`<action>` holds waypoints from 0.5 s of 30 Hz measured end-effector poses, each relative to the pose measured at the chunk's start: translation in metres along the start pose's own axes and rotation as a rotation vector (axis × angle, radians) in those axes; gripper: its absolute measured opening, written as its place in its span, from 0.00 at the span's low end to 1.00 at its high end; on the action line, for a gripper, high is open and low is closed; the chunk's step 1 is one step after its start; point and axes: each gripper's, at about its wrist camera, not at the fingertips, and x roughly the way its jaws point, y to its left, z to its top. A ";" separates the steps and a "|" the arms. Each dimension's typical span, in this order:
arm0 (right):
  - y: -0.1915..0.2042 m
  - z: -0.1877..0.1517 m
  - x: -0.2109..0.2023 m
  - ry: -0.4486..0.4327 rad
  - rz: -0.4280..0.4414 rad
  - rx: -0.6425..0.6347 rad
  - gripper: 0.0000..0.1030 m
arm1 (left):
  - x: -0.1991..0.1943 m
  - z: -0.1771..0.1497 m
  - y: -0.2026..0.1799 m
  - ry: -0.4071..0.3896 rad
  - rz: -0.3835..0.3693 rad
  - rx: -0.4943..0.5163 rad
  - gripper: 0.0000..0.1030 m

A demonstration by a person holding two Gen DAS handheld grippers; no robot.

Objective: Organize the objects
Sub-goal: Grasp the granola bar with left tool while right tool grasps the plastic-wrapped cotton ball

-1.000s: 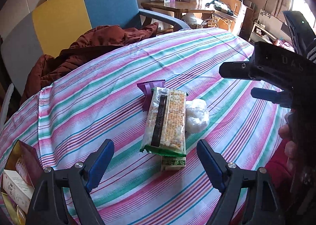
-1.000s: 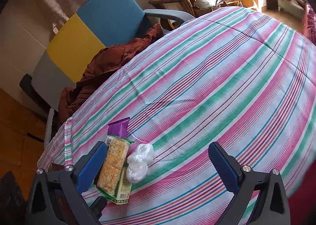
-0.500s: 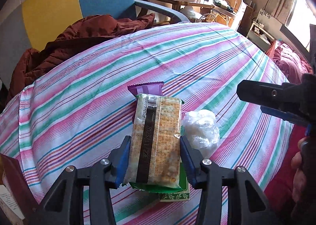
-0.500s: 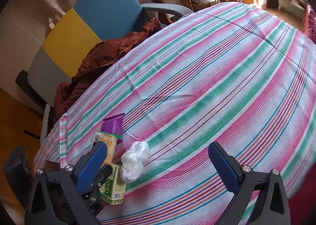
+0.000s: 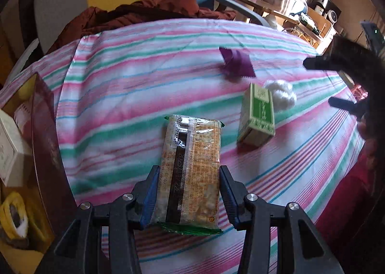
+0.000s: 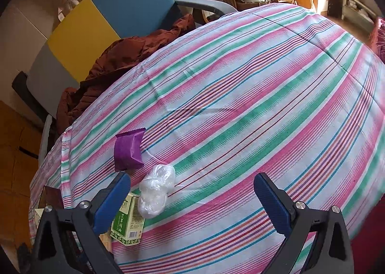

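Left gripper (image 5: 189,198) pinching cracker packet (image 5: 191,168) by its long sides, lifted off striped desk (image 5: 120,86), likely bound for box (image 5: 45,134). Right gripper (image 6: 192,199) spread wide, empty.

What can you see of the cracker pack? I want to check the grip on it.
The cracker pack is a long, clear plastic wrapper with a dark seam strip, printed digits, green crimped ends and pale golden crackers inside. The left tongs are shut on its near end, one blue pad on each long side. It points away from the camera, above the striped cloth, apart from the green box. It looks uncrushed.
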 end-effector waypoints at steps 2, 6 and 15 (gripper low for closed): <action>0.001 0.000 0.001 0.003 -0.009 -0.010 1.00 | -0.002 -0.008 -0.009 -0.044 0.035 0.053 0.47; 0.007 -0.001 0.003 0.006 -0.016 -0.041 1.00 | 0.002 -0.011 -0.012 -0.077 0.038 0.063 0.47; 0.014 -0.004 0.012 0.065 0.046 -0.041 0.88 | 0.005 -0.012 -0.013 -0.123 0.031 0.086 0.47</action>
